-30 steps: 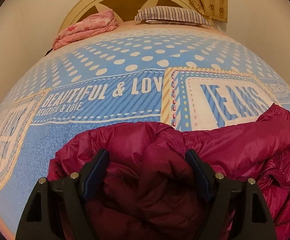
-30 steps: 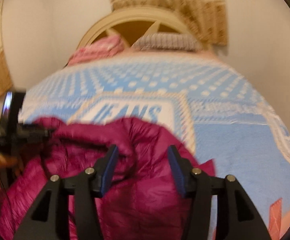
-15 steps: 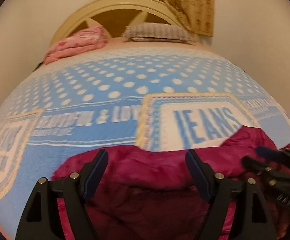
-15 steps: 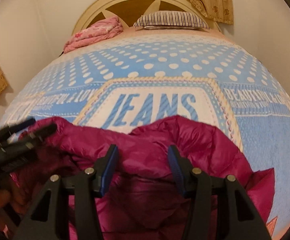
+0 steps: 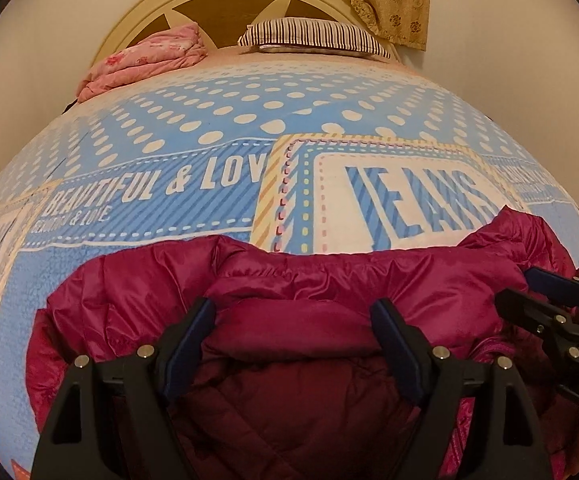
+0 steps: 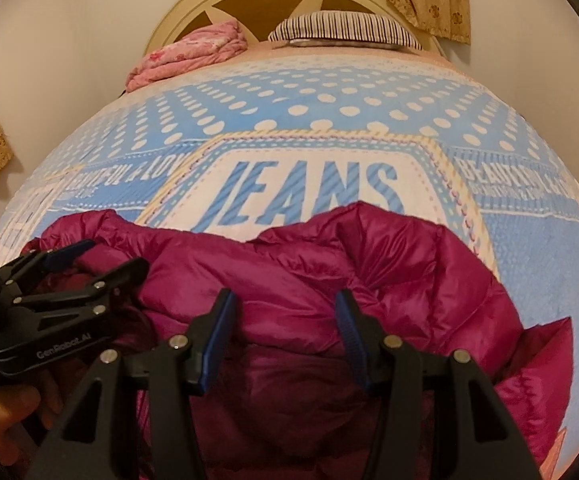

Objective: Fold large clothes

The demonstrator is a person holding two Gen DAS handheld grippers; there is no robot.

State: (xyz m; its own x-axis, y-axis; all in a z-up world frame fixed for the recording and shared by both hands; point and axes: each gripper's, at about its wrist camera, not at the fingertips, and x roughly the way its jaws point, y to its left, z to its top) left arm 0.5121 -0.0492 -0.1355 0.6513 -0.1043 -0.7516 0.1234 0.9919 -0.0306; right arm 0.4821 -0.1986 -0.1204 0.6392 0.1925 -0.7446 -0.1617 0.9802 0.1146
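Note:
A magenta puffer jacket (image 5: 429,280) lies crumpled at the near end of the bed, its far edge reaching the "JEANS" patch. My left gripper (image 5: 293,312) has a thick fold of the jacket filling the wide gap between its blue pads. In the right wrist view the jacket (image 6: 409,264) spreads to the right, and my right gripper (image 6: 283,300) is closed on a narrower fold near its middle. Each gripper also shows in the other's view: the right gripper (image 5: 515,286) at the jacket's right side, the left gripper (image 6: 113,258) at its left edge.
The blue dotted bedspread (image 5: 169,140) covers the whole bed. A pink folded blanket (image 5: 145,60) and a striped pillow (image 5: 313,36) lie by the cream headboard (image 5: 225,4). A patterned curtain (image 5: 389,0) hangs behind. A person's hand (image 6: 5,412) holds the left gripper.
The bunched-up jacket has sunk and spread flatter on the bed. The right gripper came down onto the jacket and now shows at the right edge of the left wrist view.

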